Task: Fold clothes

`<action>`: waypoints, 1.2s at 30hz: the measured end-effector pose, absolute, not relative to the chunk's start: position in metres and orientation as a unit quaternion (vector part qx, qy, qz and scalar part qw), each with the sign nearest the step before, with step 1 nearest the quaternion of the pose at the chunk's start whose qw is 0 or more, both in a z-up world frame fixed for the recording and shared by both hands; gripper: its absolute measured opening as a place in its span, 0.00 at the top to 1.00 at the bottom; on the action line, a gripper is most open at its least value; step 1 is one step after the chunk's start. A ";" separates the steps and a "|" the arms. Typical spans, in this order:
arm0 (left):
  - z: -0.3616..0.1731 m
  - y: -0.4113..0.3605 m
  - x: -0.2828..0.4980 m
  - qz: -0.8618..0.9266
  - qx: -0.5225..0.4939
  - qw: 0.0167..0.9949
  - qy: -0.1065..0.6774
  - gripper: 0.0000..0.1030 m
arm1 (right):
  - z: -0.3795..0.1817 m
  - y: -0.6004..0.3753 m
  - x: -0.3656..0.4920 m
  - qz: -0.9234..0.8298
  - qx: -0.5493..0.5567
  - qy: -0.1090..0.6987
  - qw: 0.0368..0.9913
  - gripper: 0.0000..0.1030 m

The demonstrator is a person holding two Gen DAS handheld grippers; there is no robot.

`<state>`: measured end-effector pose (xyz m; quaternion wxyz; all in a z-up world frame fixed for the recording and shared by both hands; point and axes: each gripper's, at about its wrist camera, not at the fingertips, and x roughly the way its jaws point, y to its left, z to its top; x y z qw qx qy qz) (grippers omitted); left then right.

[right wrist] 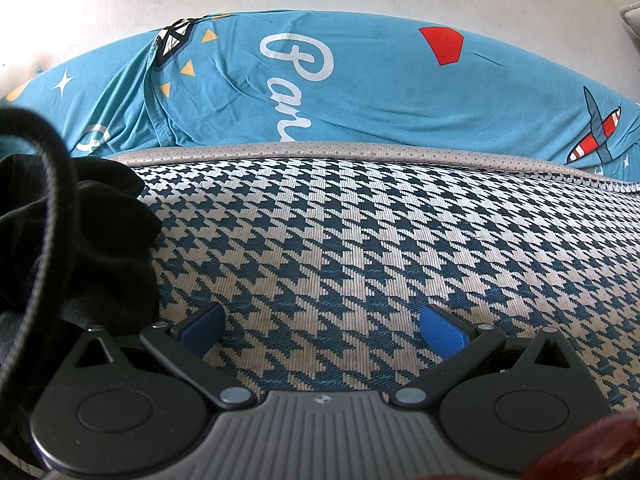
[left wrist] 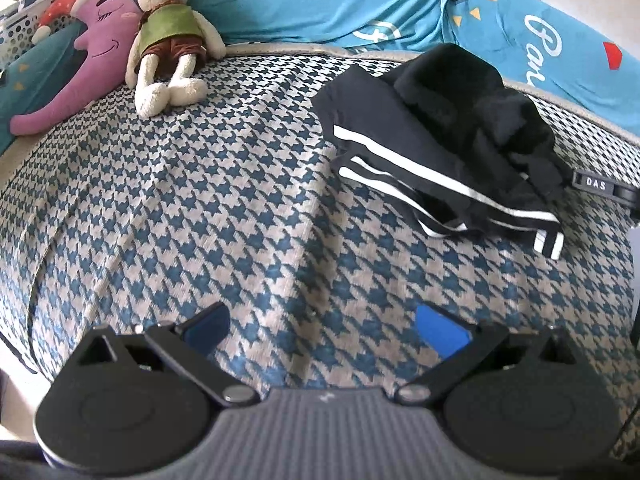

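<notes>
A black garment with white side stripes (left wrist: 436,148) lies folded into a bundle at the right rear of the houndstooth bed cover (left wrist: 224,200). My left gripper (left wrist: 322,330) hovers open over bare cover in front of it, well short of the cloth. The right gripper's black tip (left wrist: 604,190) shows just past the bundle's right edge. In the right wrist view, my right gripper (right wrist: 322,330) is open above the cover (right wrist: 360,240), with the black garment (right wrist: 92,236) bunched at the left beside its left finger. Nothing sits between either pair of blue pads.
A plush rabbit (left wrist: 170,36) and a purple moon cushion (left wrist: 86,64) rest at the bed's back left. A long teal pillow (right wrist: 340,80) runs along the white wall. A white perforated basket (left wrist: 20,28) stands far left. A dark red object (right wrist: 592,452) intrudes at bottom right.
</notes>
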<state>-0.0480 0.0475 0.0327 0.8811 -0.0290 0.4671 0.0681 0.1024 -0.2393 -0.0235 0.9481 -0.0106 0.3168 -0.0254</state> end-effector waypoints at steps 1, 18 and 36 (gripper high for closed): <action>0.032 0.047 -0.048 0.067 -0.030 0.881 0.467 0.00 | -0.023 -0.239 0.103 -0.025 -0.011 0.317 0.948 0.00; 0.032 0.011 -0.058 0.045 0.010 0.881 0.471 0.00 | -0.024 -0.239 0.103 -0.026 -0.011 0.317 0.948 0.00; 0.029 0.017 -0.059 0.065 0.004 0.875 0.480 0.00 | -0.024 -0.239 0.103 -0.025 -0.011 0.317 0.948 0.00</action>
